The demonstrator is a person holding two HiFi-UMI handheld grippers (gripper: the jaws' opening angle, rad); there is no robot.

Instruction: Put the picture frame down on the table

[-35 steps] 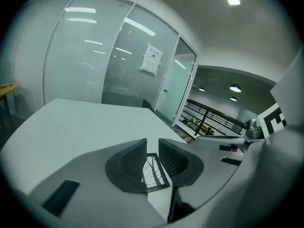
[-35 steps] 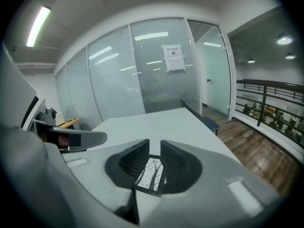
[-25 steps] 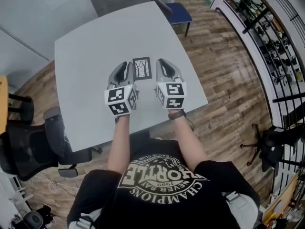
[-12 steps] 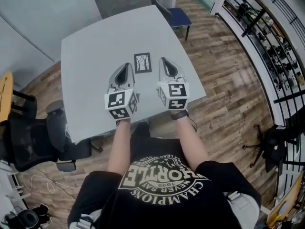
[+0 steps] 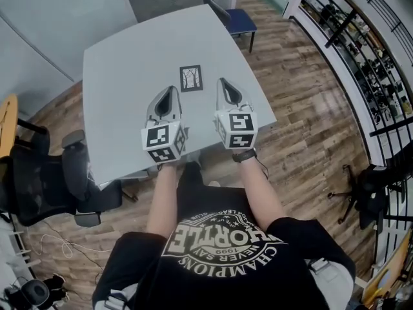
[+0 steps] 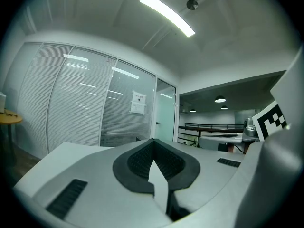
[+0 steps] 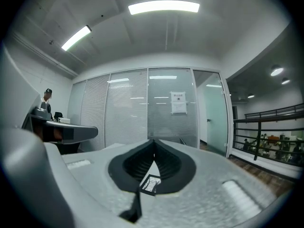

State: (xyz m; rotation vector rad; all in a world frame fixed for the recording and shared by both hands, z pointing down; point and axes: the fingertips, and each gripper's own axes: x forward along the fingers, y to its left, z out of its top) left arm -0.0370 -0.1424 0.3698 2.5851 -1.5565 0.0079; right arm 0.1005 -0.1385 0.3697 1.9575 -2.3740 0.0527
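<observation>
- Wood-plank flooring (image 5: 303, 108) surrounds a pale grey, square worktop (image 5: 129, 63); a blue chair (image 5: 237, 19) stands at its far corner, a black office chair (image 5: 39, 186) by its left edge, and a black railing (image 5: 361, 50) runs along the right
- small black-edged picture frame (image 5: 191, 78) with a pale tree print lies flat on the worktop, touched by neither gripper
- left gripper (image 5: 170, 90), grey with a marker cube, hovers just beside the frame, nearer the person; its jaws are closed tip to tip, with nothing between them
- right gripper (image 5: 224, 82) is level with it, across the frame; its jaws are likewise closed and empty; the frame shows through the gap below their tips
</observation>
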